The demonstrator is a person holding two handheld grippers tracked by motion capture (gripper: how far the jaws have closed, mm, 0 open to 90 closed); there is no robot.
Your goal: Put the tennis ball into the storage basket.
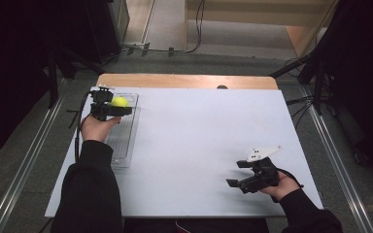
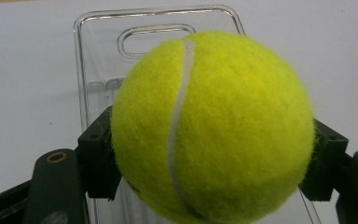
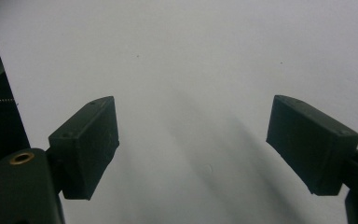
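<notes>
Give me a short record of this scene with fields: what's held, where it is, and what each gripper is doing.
held thing: tennis ball, yellow-green with a white seam
holder: left gripper, jaws pressed on both sides of the ball
place: above the clear plastic tray at the left edge of the table
tray: transparent, nothing seen lying in it
right gripper: jaws apart, nothing between them, over bare white tabletop at the near right
hands: one on each gripper, dark sleeves
</notes>
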